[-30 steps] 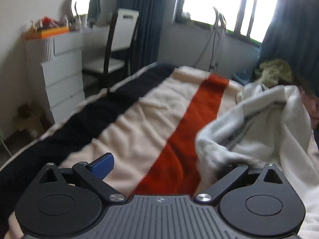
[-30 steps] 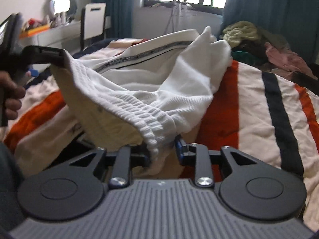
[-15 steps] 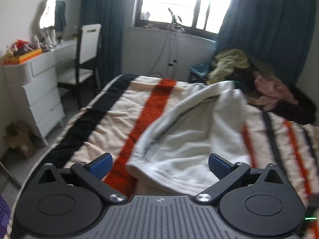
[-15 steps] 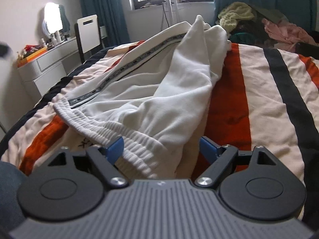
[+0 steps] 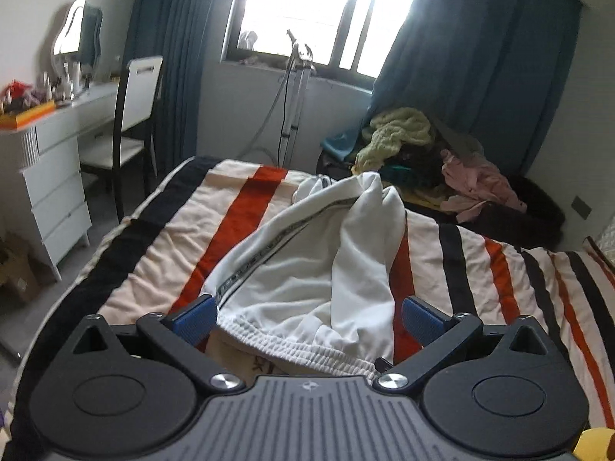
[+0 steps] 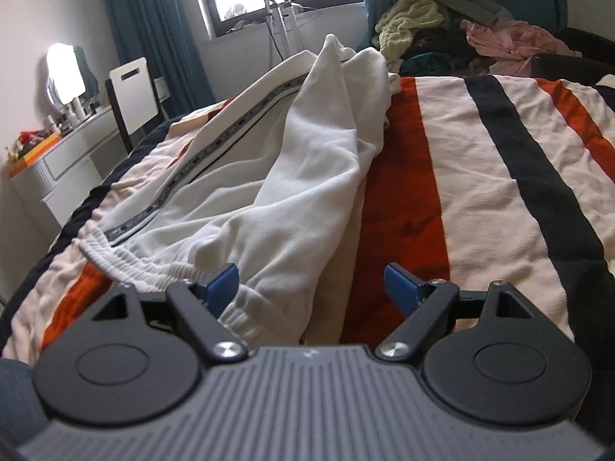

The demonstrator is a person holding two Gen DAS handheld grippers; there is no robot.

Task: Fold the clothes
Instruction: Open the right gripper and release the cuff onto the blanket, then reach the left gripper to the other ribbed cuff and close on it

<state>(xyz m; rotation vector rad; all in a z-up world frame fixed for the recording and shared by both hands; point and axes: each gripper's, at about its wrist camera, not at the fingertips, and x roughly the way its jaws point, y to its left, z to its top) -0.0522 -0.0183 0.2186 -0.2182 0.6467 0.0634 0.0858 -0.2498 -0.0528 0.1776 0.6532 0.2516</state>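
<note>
White track pants (image 5: 303, 269) with a dark patterned side stripe lie lengthwise on the striped blanket (image 5: 238, 223), the ribbed waistband nearest me and the legs bunched toward the far end. My left gripper (image 5: 307, 317) stands open just above the waistband, its blue pads spread wide on either side of the cloth. In the right wrist view the same pants (image 6: 269, 176) stretch away on the left half. My right gripper (image 6: 313, 282) is open too, its left pad beside the waistband edge, holding nothing.
A heap of mixed clothes (image 5: 434, 157) is piled beyond the bed under the blue curtain. A white dresser (image 5: 50, 176) and a chair (image 5: 134, 115) stand along the left wall. A clothes steamer stand (image 5: 296, 96) rises below the window. The striped blanket (image 6: 480, 161) extends to the right.
Both grippers let go of the pants' waistband and opened wide. The pants dropped flat onto the bed, and both grippers pulled back toward the near edge.
</note>
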